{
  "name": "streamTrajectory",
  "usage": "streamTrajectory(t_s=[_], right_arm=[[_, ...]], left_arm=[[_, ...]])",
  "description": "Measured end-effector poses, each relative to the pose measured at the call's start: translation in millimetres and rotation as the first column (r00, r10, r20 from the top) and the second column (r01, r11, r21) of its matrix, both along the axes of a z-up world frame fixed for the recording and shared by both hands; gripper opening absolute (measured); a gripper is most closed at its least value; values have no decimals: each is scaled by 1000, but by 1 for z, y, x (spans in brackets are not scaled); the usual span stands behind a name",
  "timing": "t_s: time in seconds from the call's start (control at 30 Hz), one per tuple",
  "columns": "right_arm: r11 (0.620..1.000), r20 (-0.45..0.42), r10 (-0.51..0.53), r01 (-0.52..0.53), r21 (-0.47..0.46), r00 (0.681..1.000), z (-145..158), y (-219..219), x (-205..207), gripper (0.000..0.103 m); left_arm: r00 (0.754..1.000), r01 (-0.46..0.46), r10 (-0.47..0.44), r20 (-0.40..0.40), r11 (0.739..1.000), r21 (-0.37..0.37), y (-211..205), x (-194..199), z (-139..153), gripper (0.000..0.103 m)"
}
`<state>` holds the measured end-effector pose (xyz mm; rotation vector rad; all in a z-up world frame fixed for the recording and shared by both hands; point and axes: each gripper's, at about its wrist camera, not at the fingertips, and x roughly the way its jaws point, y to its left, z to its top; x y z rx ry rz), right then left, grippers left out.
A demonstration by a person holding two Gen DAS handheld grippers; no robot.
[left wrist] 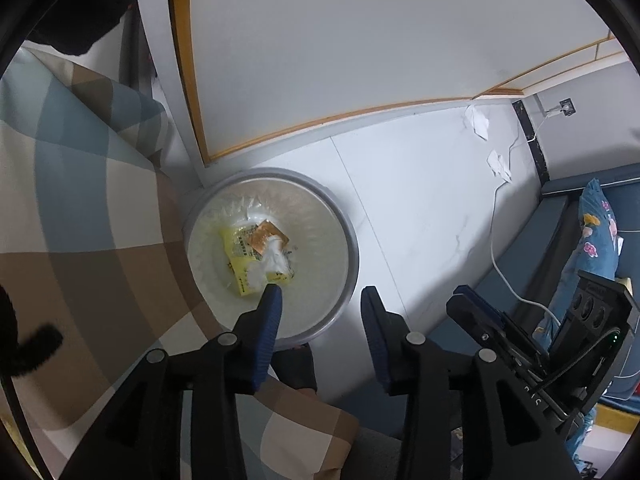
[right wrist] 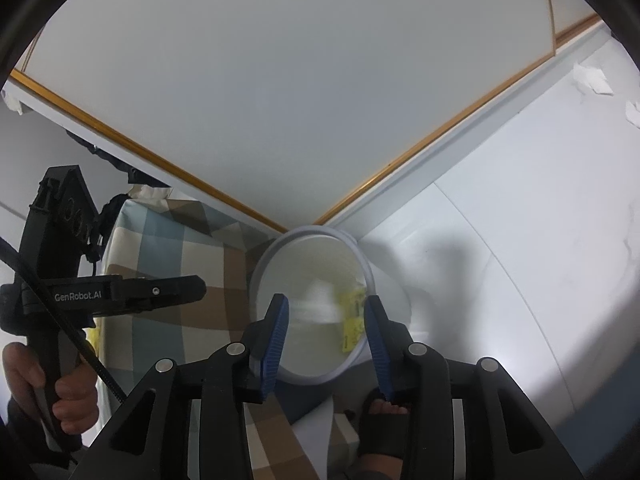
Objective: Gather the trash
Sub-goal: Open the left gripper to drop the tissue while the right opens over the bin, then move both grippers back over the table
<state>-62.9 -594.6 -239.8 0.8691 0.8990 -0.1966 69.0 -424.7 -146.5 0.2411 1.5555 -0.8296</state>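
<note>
Trash (left wrist: 260, 256) fills a bin (left wrist: 344, 224) on white floor (left wrist: 420, 208).

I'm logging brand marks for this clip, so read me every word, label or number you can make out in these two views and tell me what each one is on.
"GenRobot.AI": white lettering on the black body of the left claw, seen in the right wrist view.
Black print on the yellow wrapper in the trash bin: too small and blurred to read.
Pale marks on the right claw's black body: not readable.
</note>
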Motion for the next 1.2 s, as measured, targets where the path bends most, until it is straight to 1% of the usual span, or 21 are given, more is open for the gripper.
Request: streamTrajectory(t_s=[0.1, 0.2, 0.4, 0.47, 0.5, 0.53, 0.57, 0.77, 0.8, 0.87, 0.93, 1.13, 1.2], right_arm=[[1000, -3, -1, 1, -5, 1000, 5, 3, -1, 42], [1000, -5, 11, -11, -27, 1000, 15, 8, 0, 43], [996, 20, 4, -3, -88, 1000, 45, 16, 2, 48], [994, 34, 3, 0, -106, 999, 57, 20, 2, 48], [993, 44, 3, 2, -117, 999, 64, 22, 2, 51], [992, 52, 4, 2, -127, 999, 71, 24, 3, 52], [991, 61, 10, -2, -137, 998, 77, 27, 3, 55], [971, 108, 57, -30, -237, 993, 117, 44, 5, 56], [967, 122, 70, -37, -253, 990, 126, 48, 5, 56], [958, 142, 90, -46, -284, 986, 141, 57, 3, 56], [943, 171, 116, -55, -328, 978, 159, 69, 3, 56], [902, 209, 200, -96, -422, 957, 203, 103, 8, 56], [894, 227, 225, -108, -434, 947, 217, 115, 8, 57]], left_arm=[[999, -16, 17, 43, 1000, -19, 7, 0, 11, 41], [991, -34, 37, 132, 999, -31, 16, -2, 26, 41], [962, -48, 61, 266, 997, -55, 38, -9, 59, 43], [950, -46, 60, 307, 997, -54, 46, -11, 71, 48], [942, -52, 66, 329, 997, -52, 51, -10, 76, 50], [931, -58, 74, 358, 997, -54, 57, -11, 83, 56], [921, -62, 81, 382, 996, -62, 63, -11, 90, 59], [865, -106, 160, 476, 985, -138, 102, -11, 128, 62], [857, -114, 173, 485, 982, -150, 109, -11, 132, 62], [838, -140, 213, 502, 974, -178, 124, -11, 142, 70], [821, -166, 250, 513, 965, -203, 138, -10, 150, 74], [770, -222, 331, 546, 940, -257, 171, -7, 174, 75], [754, -246, 361, 549, 930, -273, 183, -7, 181, 76]])
